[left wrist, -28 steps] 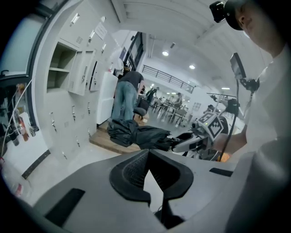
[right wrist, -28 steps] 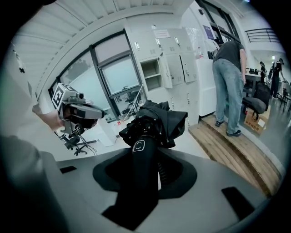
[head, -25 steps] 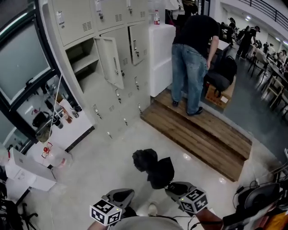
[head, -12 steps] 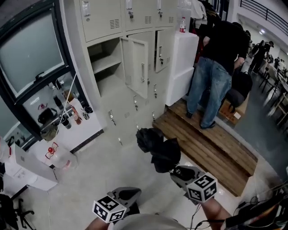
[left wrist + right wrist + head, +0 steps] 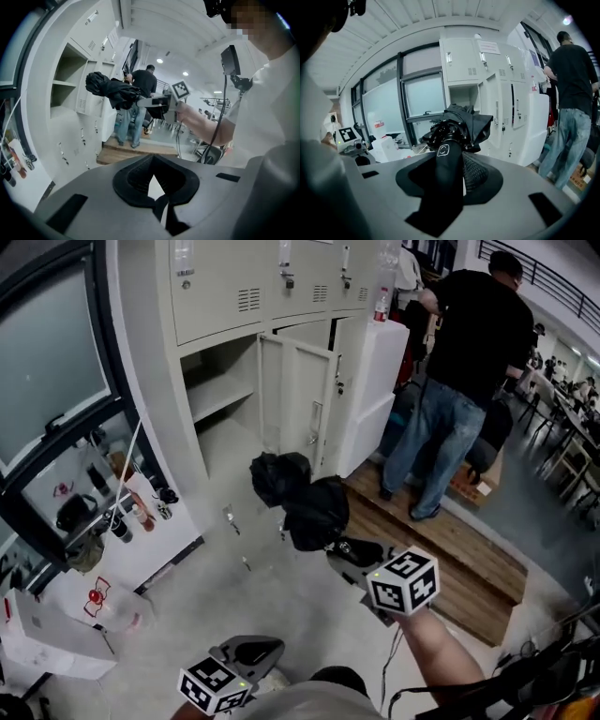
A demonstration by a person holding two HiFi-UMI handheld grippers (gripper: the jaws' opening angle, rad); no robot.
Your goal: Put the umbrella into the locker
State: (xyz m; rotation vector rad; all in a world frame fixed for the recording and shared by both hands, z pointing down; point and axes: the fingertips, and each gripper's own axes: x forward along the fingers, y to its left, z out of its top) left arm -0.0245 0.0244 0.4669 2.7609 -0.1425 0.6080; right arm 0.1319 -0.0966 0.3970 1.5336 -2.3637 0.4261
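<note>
The right gripper [image 5: 345,549] clamps the black umbrella [image 5: 298,498] by its handle, near the open locker [image 5: 220,395]. The left gripper [image 5: 251,652] has its jaws together, empty.

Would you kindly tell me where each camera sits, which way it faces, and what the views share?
Head view: on the head, looking steeply down at the open locker; left gripper, right gripper and forearm show.
Left gripper view: on the left gripper, over its shut, empty jaws toward the right gripper; forearm and torso show.
Right gripper view: over jaws clamping the umbrella, facing the open locker.
All three show the umbrella.
</note>
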